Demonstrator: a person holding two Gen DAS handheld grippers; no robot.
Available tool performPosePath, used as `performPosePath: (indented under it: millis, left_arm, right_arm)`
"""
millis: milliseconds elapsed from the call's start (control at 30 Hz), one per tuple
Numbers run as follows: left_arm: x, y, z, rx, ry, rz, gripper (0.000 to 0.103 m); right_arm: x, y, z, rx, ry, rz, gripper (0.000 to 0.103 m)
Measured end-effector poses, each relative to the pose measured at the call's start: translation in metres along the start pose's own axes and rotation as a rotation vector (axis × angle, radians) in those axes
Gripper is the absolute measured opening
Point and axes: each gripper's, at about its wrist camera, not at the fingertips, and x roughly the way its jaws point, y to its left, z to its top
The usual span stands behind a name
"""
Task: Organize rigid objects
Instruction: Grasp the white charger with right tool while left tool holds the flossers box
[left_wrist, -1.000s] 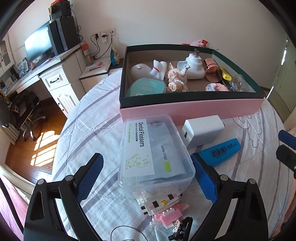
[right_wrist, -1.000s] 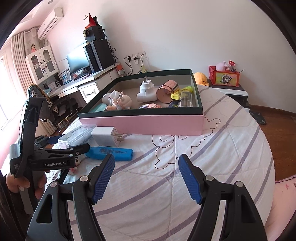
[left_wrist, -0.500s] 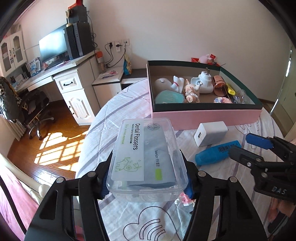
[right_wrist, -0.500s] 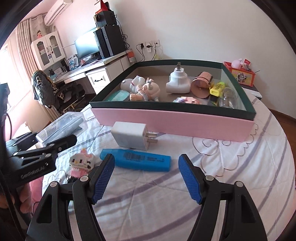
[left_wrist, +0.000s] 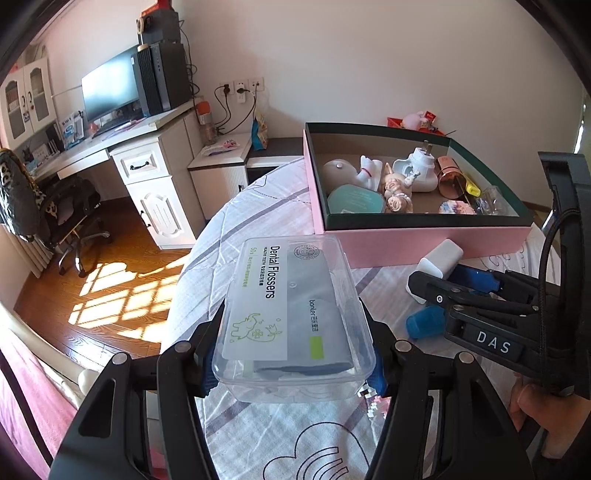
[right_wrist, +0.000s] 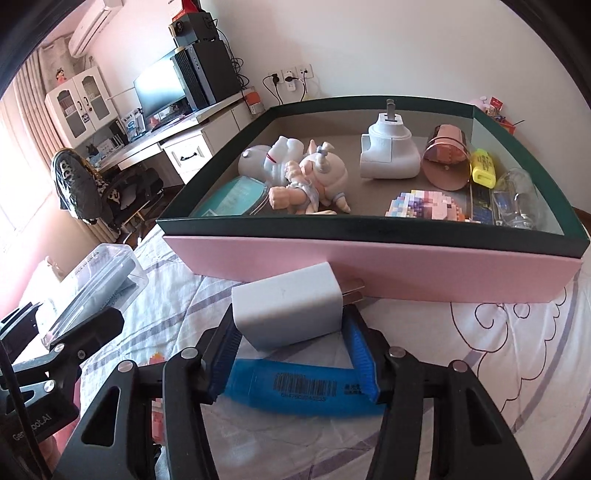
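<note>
Pickup step: left gripper (left_wrist: 291, 373) clamps dental flosser box (left_wrist: 291, 314) lifted off the bed, right gripper (right_wrist: 291, 354) jaws closing around white charger (right_wrist: 288, 310) beside pink box (right_wrist: 406, 273); next, probably carry both over its rim

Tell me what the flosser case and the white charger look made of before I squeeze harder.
Flosser case: clear, glossy, likely thin hard plastic; the label and dark pack show straight through its walls. White charger: opaque matte white shell, probably moulded plastic, with metal-looking prongs at its end.
</note>
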Motion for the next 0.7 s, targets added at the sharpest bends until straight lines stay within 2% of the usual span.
performPosePath:
  millis: [267,333,367,400,433,500,533,567,600,633,700]
  left_arm:
    - [-0.027,-0.019,0.013,0.024,-0.065,-0.026,0.061]
    - [-0.032,-0.025,0.018,0.032,-0.081,-0.038,0.061]
    - [-0.033,-0.027,0.021,0.035,-0.082,-0.05,0.061]
    - [-0.034,-0.031,0.024,0.04,-0.083,-0.06,0.061]
    - [-0.035,-0.033,0.026,0.043,-0.086,-0.066,0.061]
    - [-0.034,-0.04,0.029,0.053,-0.086,-0.072,0.061]
    - [-0.034,-0.042,0.029,0.05,-0.084,-0.073,0.061]
    - [-0.033,-0.043,0.029,0.047,-0.082,-0.075,0.061]
    - [-0.033,-0.044,0.027,0.047,-0.08,-0.079,0.061]
    - [-0.032,-0.045,0.026,0.051,-0.075,-0.079,0.061]
    - [-0.03,-0.047,0.024,0.06,-0.071,-0.071,0.061]
  right_arm:
    - [-0.053,-0.006,-0.006,-0.009,-0.112,0.027,0.054]
    - [-0.069,-0.008,-0.005,-0.016,-0.139,0.03,0.05]
    - [-0.075,-0.009,-0.004,-0.022,-0.15,0.03,0.035]
    - [-0.081,-0.012,-0.002,-0.028,-0.16,0.037,0.006]
    - [-0.084,-0.016,0.0,-0.032,-0.155,0.031,0.007]
    - [-0.079,-0.021,0.001,-0.052,-0.087,0.005,0.008]
    - [-0.08,-0.025,-0.002,-0.039,-0.1,0.009,0.008]
    - [-0.081,-0.03,-0.005,-0.032,-0.1,0.002,0.011]
    - [-0.08,-0.033,-0.009,-0.025,-0.086,-0.01,0.03]
    - [-0.08,-0.037,-0.014,-0.016,-0.076,-0.024,0.059]
    - [-0.083,-0.041,-0.026,-0.022,-0.096,-0.053,0.079]
